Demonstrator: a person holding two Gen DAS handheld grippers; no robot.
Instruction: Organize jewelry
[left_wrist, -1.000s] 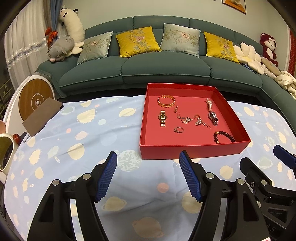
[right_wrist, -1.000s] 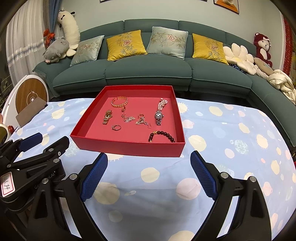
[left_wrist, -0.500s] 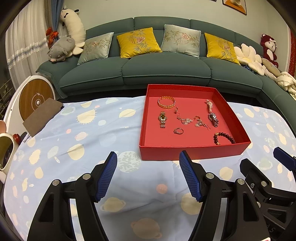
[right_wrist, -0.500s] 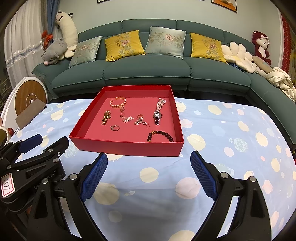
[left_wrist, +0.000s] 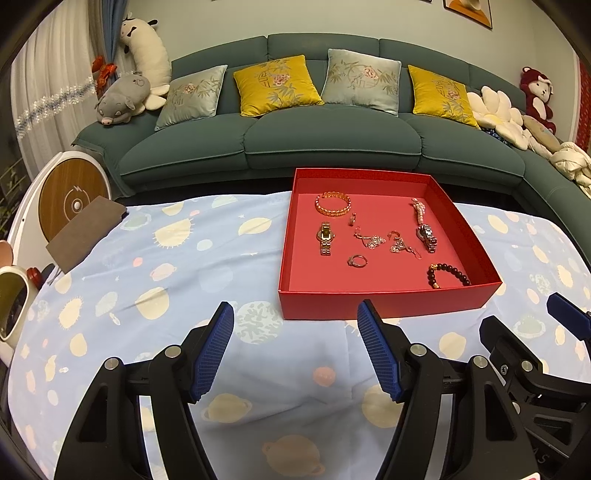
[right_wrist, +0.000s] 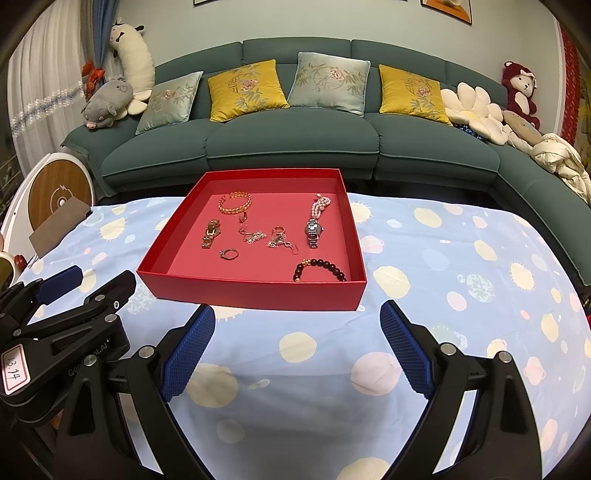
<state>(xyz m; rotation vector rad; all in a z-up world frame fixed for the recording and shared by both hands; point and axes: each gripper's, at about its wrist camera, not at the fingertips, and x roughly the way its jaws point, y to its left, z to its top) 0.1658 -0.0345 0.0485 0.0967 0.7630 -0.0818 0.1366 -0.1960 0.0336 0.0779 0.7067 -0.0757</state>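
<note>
Both claws, left claw (left_wrist: 295, 317) and right claw (right_wrist: 297, 317), hover spread and empty, barely shifted over the last second; jewelry (right_wrist: 273, 236) lies unmoved inside the red tray (right_wrist: 258, 293) on the bench.

Partly hidden beads, unreadable small pieces

The dark bead bracelet (left_wrist: 447, 274) dips behind the red tray (left_wrist: 388, 302) wall; the 2 tangled earrings (right_wrist: 266, 236) are too small to tell apart.
</note>
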